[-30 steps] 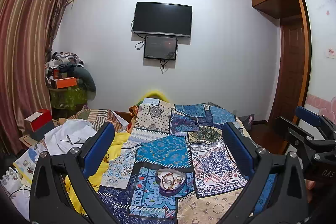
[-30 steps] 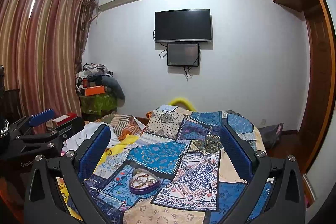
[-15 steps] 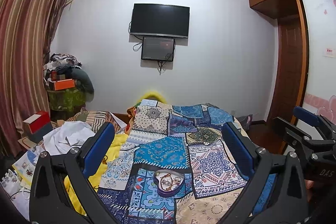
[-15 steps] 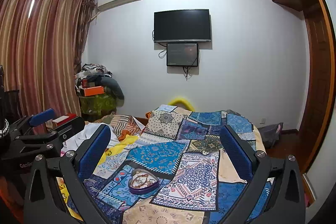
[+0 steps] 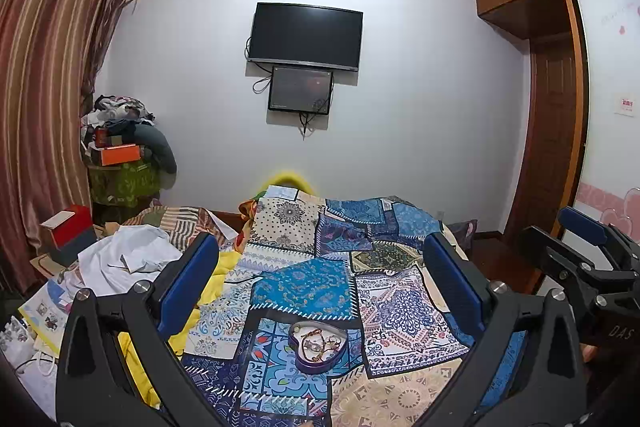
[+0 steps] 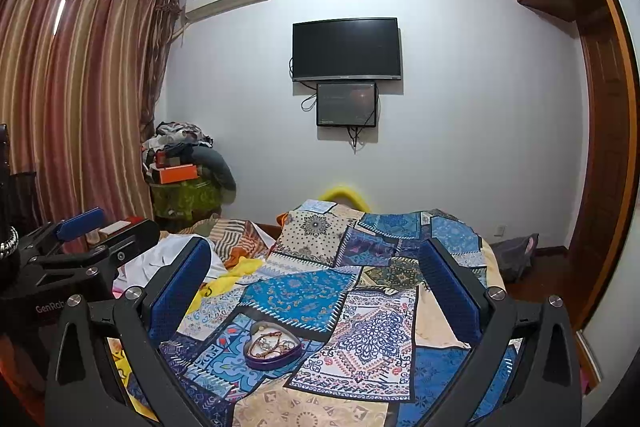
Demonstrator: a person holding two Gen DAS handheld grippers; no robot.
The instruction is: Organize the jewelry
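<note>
Heart-shaped tray (image 5: pixel 318 346): on the bed (image 5: pixel 304 279), jewelry heaped inside; within easy reach
Left gripper (image 5: pixel 320 275): jaws apart, empty; aimed at tray
Right gripper (image 6: pixel 316 277): jaws apart, empty; likewise ready

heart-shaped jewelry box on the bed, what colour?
Dark purple heart-shaped box, pale lining inside; clearest in the right wrist view.

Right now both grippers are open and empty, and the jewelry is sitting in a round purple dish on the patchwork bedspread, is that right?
Almost. The dish is heart-shaped, not round; the left wrist view shows its lobes and point plainly. The rest stands: it is purple, holds the jewelry, and sits on the patchwork bedspread, with the left gripper and right gripper both open and empty.
</note>
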